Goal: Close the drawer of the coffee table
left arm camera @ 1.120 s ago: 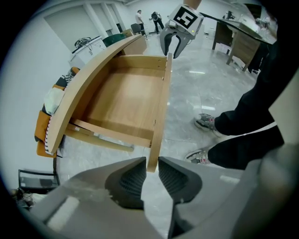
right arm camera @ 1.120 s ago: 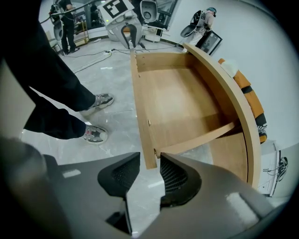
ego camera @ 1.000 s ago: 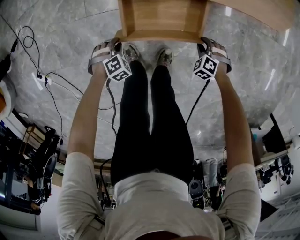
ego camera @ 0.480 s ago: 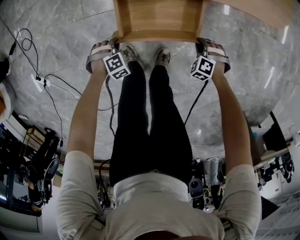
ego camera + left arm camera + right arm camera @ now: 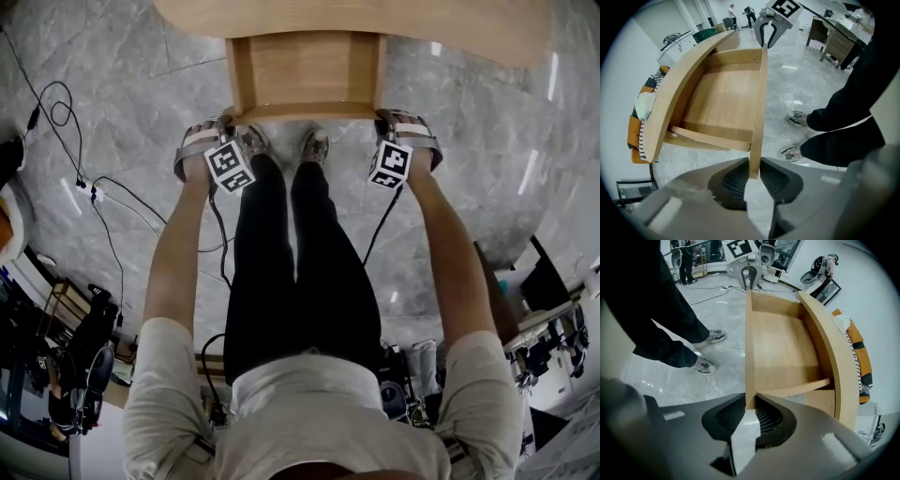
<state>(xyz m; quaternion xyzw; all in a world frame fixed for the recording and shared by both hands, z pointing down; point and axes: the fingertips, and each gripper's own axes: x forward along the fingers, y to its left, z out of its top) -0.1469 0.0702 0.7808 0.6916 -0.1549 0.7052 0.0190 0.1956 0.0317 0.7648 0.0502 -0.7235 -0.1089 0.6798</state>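
The light wooden drawer (image 5: pixel 305 75) stands pulled out from under the coffee table top (image 5: pixel 375 19), empty inside. My left gripper (image 5: pixel 228 117) points down at the left end of the drawer front (image 5: pixel 305 111), and its pads press both faces of the board (image 5: pixel 759 103). My right gripper (image 5: pixel 382 117) points down at the right end. Its jaws have just been closing and now clamp the same board (image 5: pixel 749 333). Each gripper view shows the other gripper at the far end of the board, the right gripper (image 5: pixel 767 35) and the left gripper (image 5: pixel 748 275).
The person's legs and shoes (image 5: pixel 314 145) stand right in front of the drawer on grey marble floor. Cables (image 5: pixel 103 178) trail across the floor at left. An orange and striped cushion (image 5: pixel 640 117) lies beyond the table top. Desks and equipment stand further off.
In the head view the drawer front and both grippers sit lower in the picture, and the table top now shows above. Both grippers stay at the board's two ends.
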